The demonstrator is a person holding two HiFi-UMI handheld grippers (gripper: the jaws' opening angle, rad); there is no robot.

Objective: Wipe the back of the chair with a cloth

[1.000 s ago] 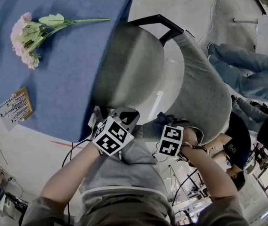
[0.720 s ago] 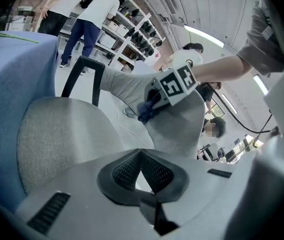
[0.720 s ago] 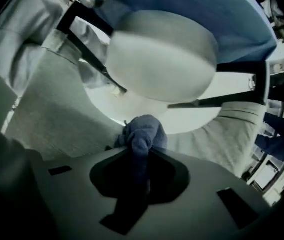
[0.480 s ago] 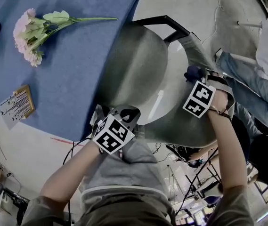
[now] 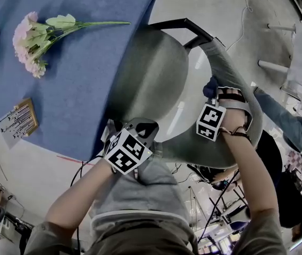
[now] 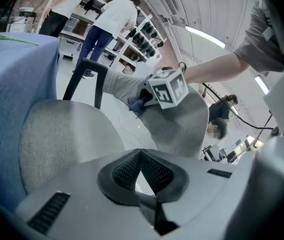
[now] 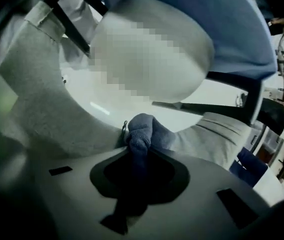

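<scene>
Risk: friction on chair back (image 5: 227, 70) may pull cloth (image 7: 142, 131) from right gripper (image 7: 141, 156), now clamping it; left gripper (image 6: 141, 156) closed, empty.

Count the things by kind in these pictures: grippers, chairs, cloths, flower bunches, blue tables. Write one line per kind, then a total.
grippers: 2 (left gripper, right gripper)
chair: 1
cloth: 1
flower bunch: 1
blue table: 1
total: 6
</scene>
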